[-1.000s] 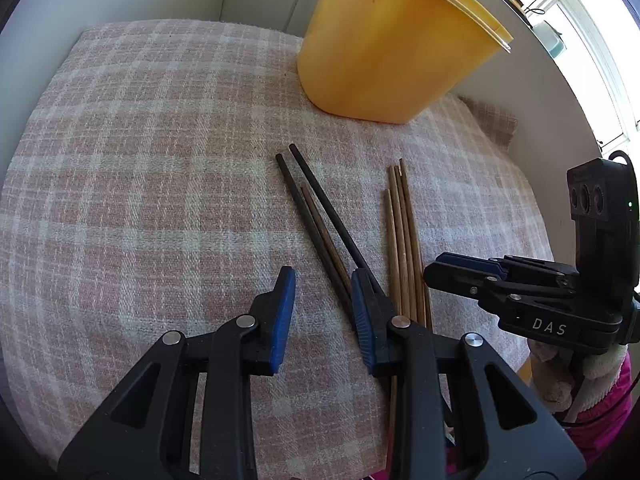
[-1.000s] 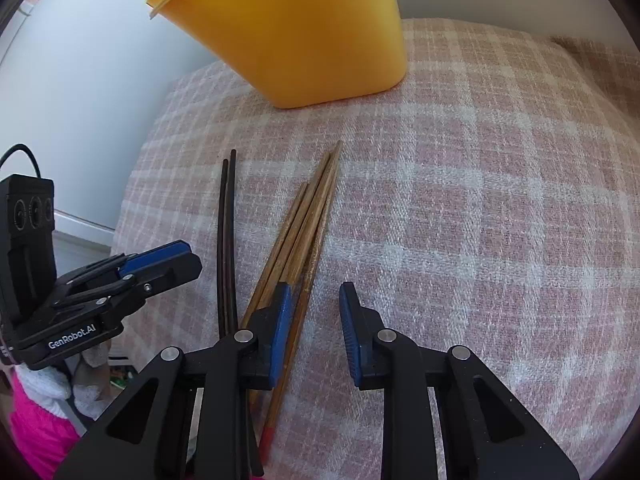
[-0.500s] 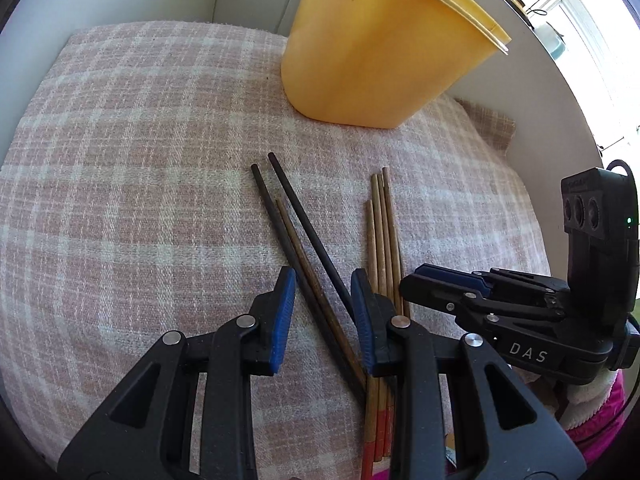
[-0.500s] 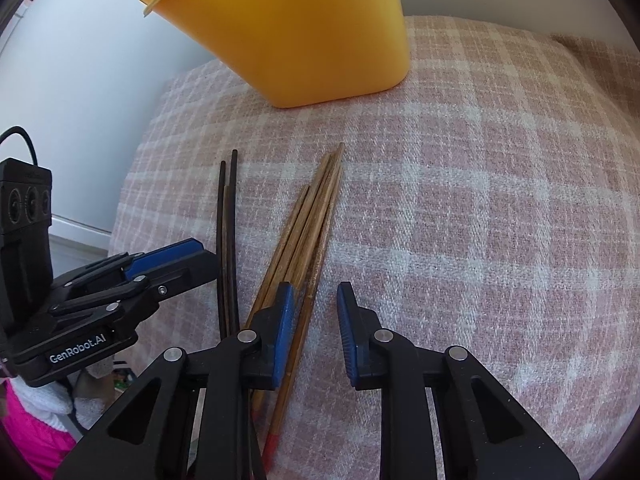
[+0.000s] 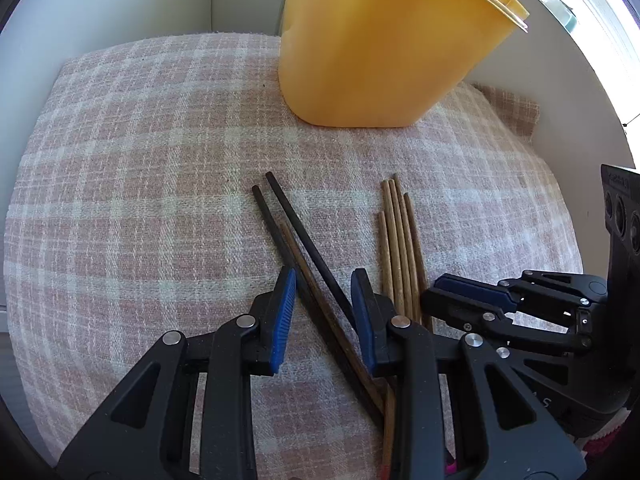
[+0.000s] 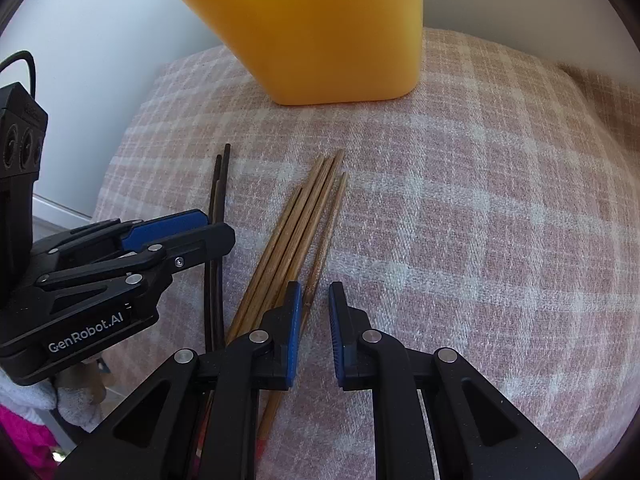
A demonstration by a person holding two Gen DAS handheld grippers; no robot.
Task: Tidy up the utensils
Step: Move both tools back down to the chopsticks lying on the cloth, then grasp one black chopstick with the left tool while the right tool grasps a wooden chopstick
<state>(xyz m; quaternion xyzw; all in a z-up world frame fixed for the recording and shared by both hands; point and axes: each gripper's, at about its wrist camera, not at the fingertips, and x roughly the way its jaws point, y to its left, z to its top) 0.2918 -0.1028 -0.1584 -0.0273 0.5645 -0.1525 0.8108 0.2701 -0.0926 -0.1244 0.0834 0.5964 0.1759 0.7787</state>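
A few dark chopsticks (image 5: pixel 296 224) lie on the pink plaid cloth (image 5: pixel 140 200), running back between the jaws of my left gripper (image 5: pixel 323 280), which is open around them without pressing. To their right lies a bundle of several light wooden chopsticks (image 5: pixel 400 240). My right gripper (image 6: pixel 315 292) hovers low over that bundle (image 6: pixel 304 216); its jaws are closing with the rightmost stick between them, a gap still showing. Each gripper shows in the other's view: the right gripper (image 5: pixel 430 292) and the left gripper (image 6: pixel 218 226) over the dark chopsticks (image 6: pixel 218 184). A tall yellow container (image 5: pixel 380 52) stands behind.
The yellow container (image 6: pixel 328 32) sits at the cloth's far edge against a white wall. The cloth (image 6: pixel 480 220) drops off at the left of the right wrist view, with pink fabric (image 6: pixel 20 440) below. A bright window is at the left wrist view's upper right.
My left gripper shifted so the dark chopsticks, earlier under its right finger, now lie between its jaws. The right gripper's jaws have narrowed around the rightmost wooden stick.
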